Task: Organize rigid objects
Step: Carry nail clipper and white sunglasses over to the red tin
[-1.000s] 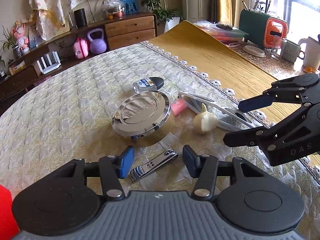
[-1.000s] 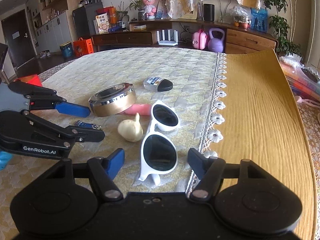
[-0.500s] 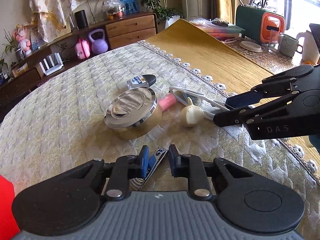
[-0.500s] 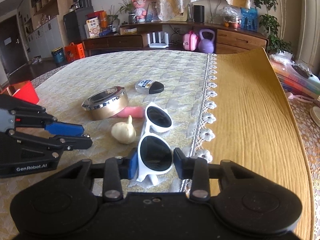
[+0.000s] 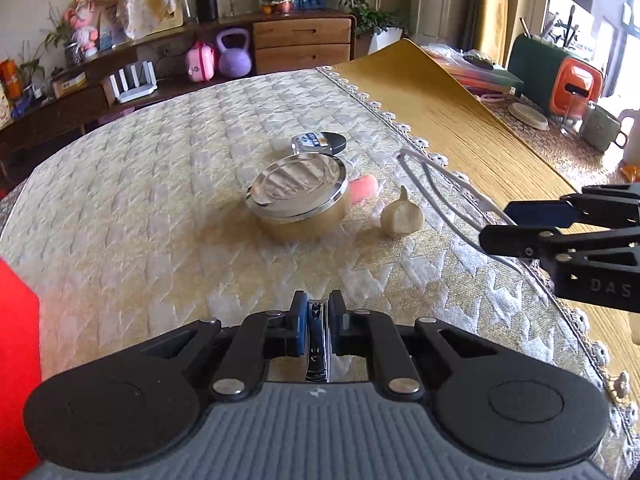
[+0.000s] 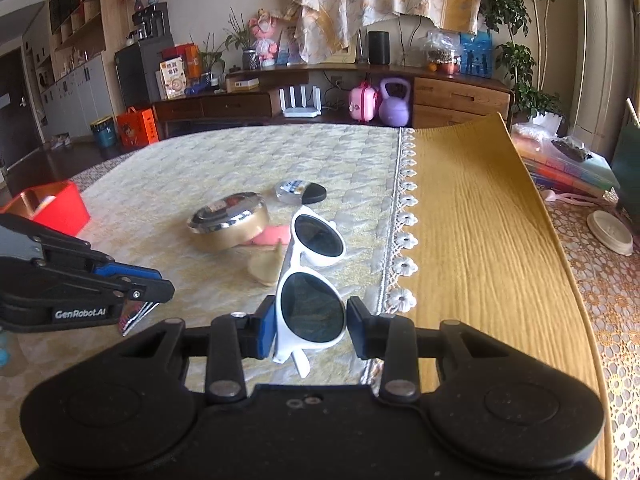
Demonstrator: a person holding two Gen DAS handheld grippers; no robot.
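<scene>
My left gripper (image 5: 318, 312) is shut on a silver nail clipper (image 5: 318, 340) and holds it above the quilted cloth; it also shows in the right wrist view (image 6: 136, 286). My right gripper (image 6: 311, 322) is shut on the near lens of white sunglasses (image 6: 312, 276), lifted off the cloth; their arms (image 5: 452, 196) show in the left wrist view beside that gripper (image 5: 520, 226). A round metal tin (image 5: 298, 196), a garlic bulb (image 5: 401, 218), a pink object (image 5: 363, 188) and a small black-capped container (image 5: 319, 143) lie on the cloth.
A red box (image 6: 56, 208) stands at the left edge of the table. A yellow runner (image 6: 480, 240) covers the right side. A mug (image 5: 600, 132), an orange appliance (image 5: 576, 86) and a saucer (image 5: 528, 116) stand on the side table to the right.
Both grippers have closed, the left on the nail clipper, the right on the sunglasses, and lifted them off the cloth. The left gripper has pulled back from the tin.
</scene>
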